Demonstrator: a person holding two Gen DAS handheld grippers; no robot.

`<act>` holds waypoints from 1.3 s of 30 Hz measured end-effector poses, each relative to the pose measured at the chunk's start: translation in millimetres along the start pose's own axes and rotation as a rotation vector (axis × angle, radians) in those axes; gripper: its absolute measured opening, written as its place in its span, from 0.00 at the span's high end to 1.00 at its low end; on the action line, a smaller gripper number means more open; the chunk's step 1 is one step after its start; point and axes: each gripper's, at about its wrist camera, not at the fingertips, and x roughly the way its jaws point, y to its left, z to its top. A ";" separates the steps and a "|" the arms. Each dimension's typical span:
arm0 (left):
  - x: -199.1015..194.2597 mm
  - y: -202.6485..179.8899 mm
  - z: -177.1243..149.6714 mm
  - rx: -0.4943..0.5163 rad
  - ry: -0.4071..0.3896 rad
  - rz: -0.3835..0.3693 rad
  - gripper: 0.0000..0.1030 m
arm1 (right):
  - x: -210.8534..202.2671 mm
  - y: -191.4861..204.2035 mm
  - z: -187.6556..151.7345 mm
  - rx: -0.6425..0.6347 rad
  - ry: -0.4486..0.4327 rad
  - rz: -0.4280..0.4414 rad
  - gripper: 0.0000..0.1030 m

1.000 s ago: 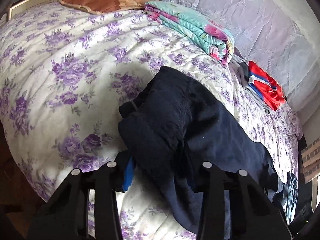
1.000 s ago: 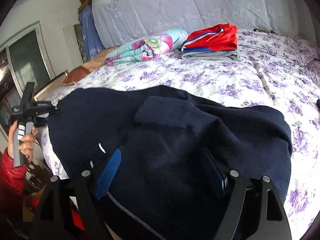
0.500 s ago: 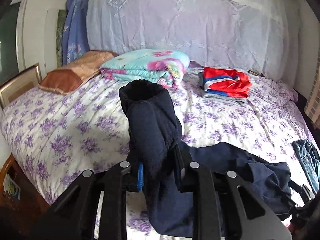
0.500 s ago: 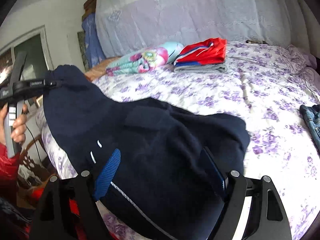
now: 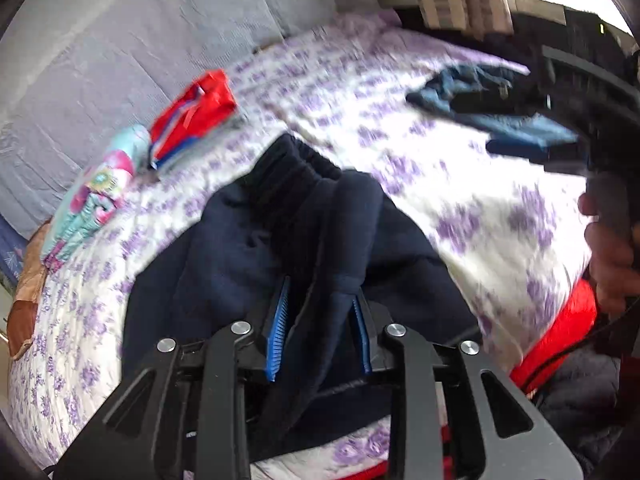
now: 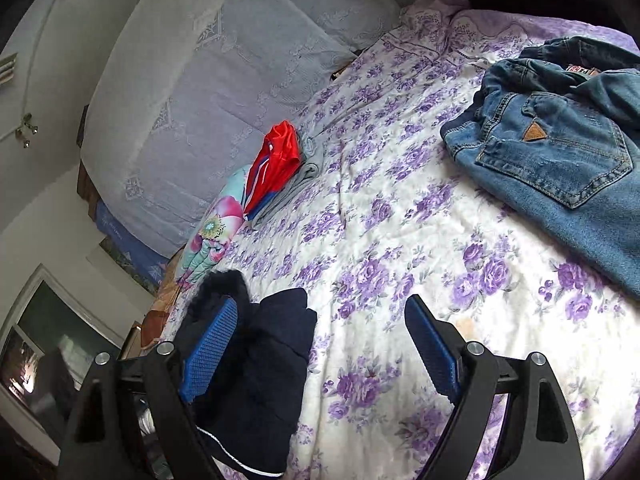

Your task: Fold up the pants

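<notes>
Purple-flowered white bedding (image 6: pixel 384 216) fills both views, with a pale lace-covered headboard (image 6: pixel 224 92) in the upper left. Folded red-and-blue clothes (image 6: pixel 276 168) and a rolled turquoise floral blanket (image 6: pixel 212 236) lie beside it, and crumpled blue denim jeans (image 6: pixel 560 148) sit at the right of the right wrist view. Dark navy fleece pants (image 5: pixel 280 248) lie bunched at the centre of the left wrist view, elastic waistband toward the headboard. A second ago the pants were spread wide across the bed; now one end has been carried over onto the rest, so they form a shorter, thicker bundle. That suggests a fold has just been laid down. At the bottom centre, the left gripper (image 5: pixel 320 332) has a thick fold of navy fabric between its blue pads; its jaws are opening, and the left pad already stands clear of the cloth. At the bottom of its own view, the right gripper (image 6: pixel 320 356) stands wide apart and holds nothing; the pants bundle lies just behind its left finger. A hand in a red sleeve (image 5: pixel 612 256) shows at the right edge.
</notes>
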 end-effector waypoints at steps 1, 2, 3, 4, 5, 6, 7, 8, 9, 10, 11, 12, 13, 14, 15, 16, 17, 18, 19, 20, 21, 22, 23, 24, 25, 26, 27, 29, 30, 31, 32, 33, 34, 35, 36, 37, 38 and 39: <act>-2.3 2.7 -3.6 -0.003 -0.003 -0.011 0.71 | 1.2 3.1 -1.2 -0.020 -0.005 -0.005 0.16; -9.2 8.7 -6.0 -0.008 -0.019 -0.019 0.57 | 0.9 4.2 -1.5 -0.037 -0.009 -0.013 0.16; -18.7 15.5 -7.5 -0.016 -0.044 -0.037 0.26 | 3.4 7.3 -3.4 -0.057 -0.010 -0.020 0.16; -30.3 22.9 -8.8 -0.027 -0.083 -0.055 0.12 | 5.4 9.2 -4.7 -0.073 -0.007 -0.025 0.16; -43.4 29.0 -9.9 -0.046 -0.133 -0.071 0.04 | 8.5 12.4 -7.0 -0.087 -0.001 -0.025 0.16; -56.3 36.1 -11.5 -0.060 -0.172 -0.099 0.04 | 9.9 15.0 -8.8 -0.098 0.008 -0.019 0.16; -65.2 40.3 -11.7 -0.065 -0.193 -0.120 0.04 | 12.9 18.9 -10.4 -0.107 0.019 -0.004 0.16; -72.2 47.4 -13.5 -0.076 -0.214 -0.110 0.04 | 14.2 23.7 -13.4 -0.113 0.033 0.025 0.16; -74.9 47.5 -12.3 -0.087 -0.228 -0.075 0.04 | 15.0 28.9 -16.9 -0.119 0.044 0.055 0.16; -73.9 51.9 -11.4 -0.097 -0.233 -0.031 0.04 | 14.4 35.8 -20.6 -0.130 0.048 0.080 0.16; -68.1 56.2 -8.3 -0.109 -0.224 -0.001 0.04 | 14.6 44.7 -24.7 -0.159 0.048 0.094 0.16; -61.7 65.0 -9.3 -0.135 -0.201 0.021 0.04 | 12.6 56.3 -30.9 -0.204 0.048 0.096 0.17; -54.9 75.0 -11.7 -0.170 -0.174 0.027 0.04 | 14.0 68.8 -37.1 -0.265 0.052 0.096 0.17; -49.1 85.6 -15.3 -0.202 -0.152 0.022 0.04 | 15.8 81.3 -43.5 -0.329 0.058 0.093 0.17; -44.0 94.8 -18.9 -0.236 -0.135 0.020 0.04 | 18.3 93.3 -51.4 -0.397 0.064 0.084 0.17; -39.2 103.4 -22.8 -0.267 -0.123 0.028 0.04 | 20.1 102.5 -59.1 -0.451 0.067 0.063 0.17; -33.5 111.4 -26.3 -0.294 -0.110 0.041 0.04 | 24.1 109.3 -65.9 -0.491 0.067 0.036 0.19; -30.2 117.2 -30.2 -0.318 -0.097 0.052 0.04 | 30.5 113.6 -71.4 -0.515 0.076 0.019 0.25; -26.9 121.7 -33.3 -0.336 -0.086 0.057 0.04 | 36.8 115.7 -76.2 -0.528 0.096 0.012 0.35; -23.3 125.5 -36.3 -0.354 -0.073 0.057 0.04 | 42.5 117.2 -82.2 -0.543 0.100 -0.018 0.40; -20.2 128.4 -38.6 -0.365 -0.064 0.058 0.04 | 46.8 118.2 -85.8 -0.571 0.084 -0.060 0.54; -17.2 130.6 -40.6 -0.372 -0.055 0.064 0.04 | 46.3 118.2 -87.0 -0.586 0.070 -0.066 0.58; -15.1 131.6 -41.7 -0.375 -0.049 0.074 0.04 | 41.8 116.5 -85.1 -0.570 0.065 -0.043 0.58; -14.3 133.4 -42.5 -0.378 -0.045 0.084 0.04 | 34.6 115.3 -81.2 -0.546 0.067 -0.013 0.59; -15.1 135.2 -42.9 -0.380 -0.049 0.088 0.04 | 26.3 115.0 -77.8 -0.538 0.067 0.009 0.59; -17.1 136.2 -42.5 -0.382 -0.056 0.086 0.04 | 16.8 116.8 -76.7 -0.551 0.069 0.019 0.59; -20.1 137.4 -42.0 -0.385 -0.066 0.081 0.04 | 9.3 118.0 -77.0 -0.563 0.074 0.022 0.59; -24.7 137.4 -40.8 -0.389 -0.086 0.059 0.04 | 2.2 114.7 -81.9 -0.565 0.115 0.019 0.59; -24.0 136.0 -40.0 -0.387 -0.087 0.050 0.04 | 7.1 108.6 -85.5 -0.561 0.148 -0.003 0.59; -20.4 133.6 -39.7 -0.380 -0.076 0.047 0.04 | 14.4 100.2 -90.2 -0.549 0.180 -0.029 0.59; -12.3 129.0 -40.1 -0.365 -0.049 0.050 0.04 | 21.4 90.4 -95.0 -0.524 0.210 -0.047 0.59; -1.3 123.4 -41.4 -0.345 -0.011 0.054 0.04 | 22.8 83.3 -97.2 -0.495 0.217 -0.038 0.58; 11.3 118.5 -44.3 -0.328 0.032 0.061 0.04 | 20.5 82.1 -96.6 -0.483 0.222 -0.028 0.57; 22.1 114.5 -48.5 -0.319 0.066 0.072 0.04 | 19.4 82.9 -94.4 -0.484 0.236 -0.024 0.56; 27.3 112.5 -52.6 -0.320 0.070 0.081 0.04 | 16.5 84.2 -90.1 -0.483 0.246 -0.014 0.53; 26.5 113.7 -55.6 -0.332 0.055 0.079 0.04 | 11.0 85.5 -84.1 -0.475 0.235 0.004 0.51; 23.8 116.0 -56.3 -0.343 0.048 0.067 0.04 | 3.4 88.6 -76.9 -0.469 0.201 0.016 0.51; 20.3 119.0 -56.1 -0.351 0.045 0.060 0.05 | -5.0 94.3 -69.5 -0.478 0.139 -0.010 0.51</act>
